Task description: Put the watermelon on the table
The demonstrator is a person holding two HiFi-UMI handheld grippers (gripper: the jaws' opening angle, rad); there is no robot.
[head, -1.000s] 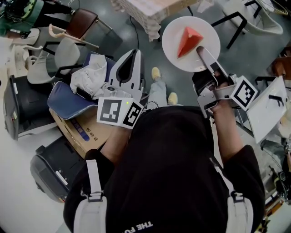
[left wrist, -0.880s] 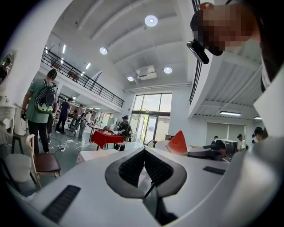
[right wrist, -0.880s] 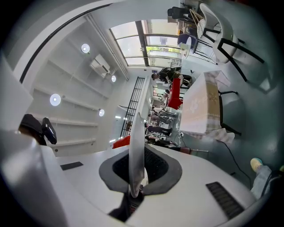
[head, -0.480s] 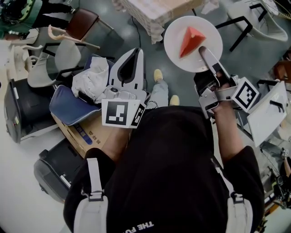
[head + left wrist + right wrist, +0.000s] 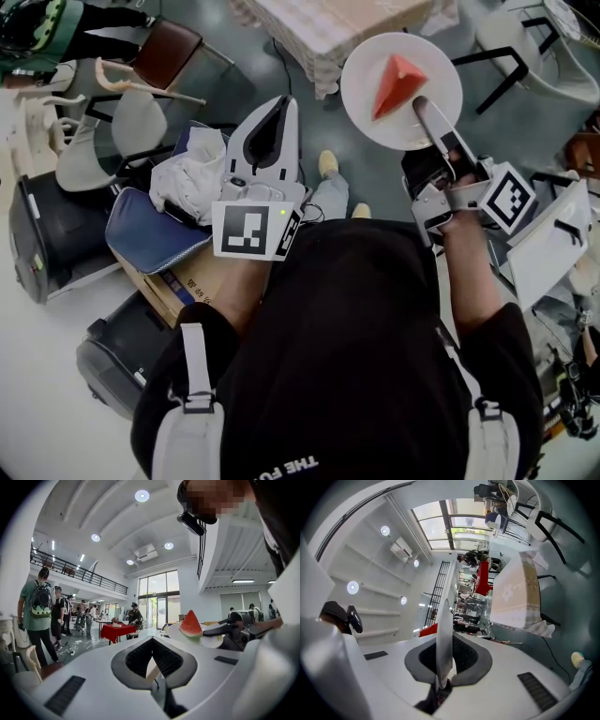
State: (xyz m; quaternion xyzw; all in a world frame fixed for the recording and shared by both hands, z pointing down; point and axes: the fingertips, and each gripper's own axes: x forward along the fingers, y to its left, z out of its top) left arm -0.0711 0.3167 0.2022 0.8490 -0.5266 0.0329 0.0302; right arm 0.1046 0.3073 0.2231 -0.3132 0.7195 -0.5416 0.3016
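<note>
Right gripper [image 5: 421, 106] pinching the plate [image 5: 361, 75] rim should hold it level so the watermelon [image 5: 394, 82] cannot slide; left gripper [image 5: 278, 103] closed, empty.

- Bare grey floor [image 5: 239, 82] lies open at upper centre.
- Pale cloth-covered table [image 5: 328, 28] blocks the top centre, near the white round plate [image 5: 366, 103].
- White plastic chairs [image 5: 139, 117], blue padded bag [image 5: 150, 225] and cardboard box [image 5: 202, 278] crowd the left.

Grey floor [image 5: 384, 178], scattered chairs [image 5: 141, 117], tall windows [image 5: 157, 597] (bright daylight), round ceiling lights [image 5: 142, 495].
</note>
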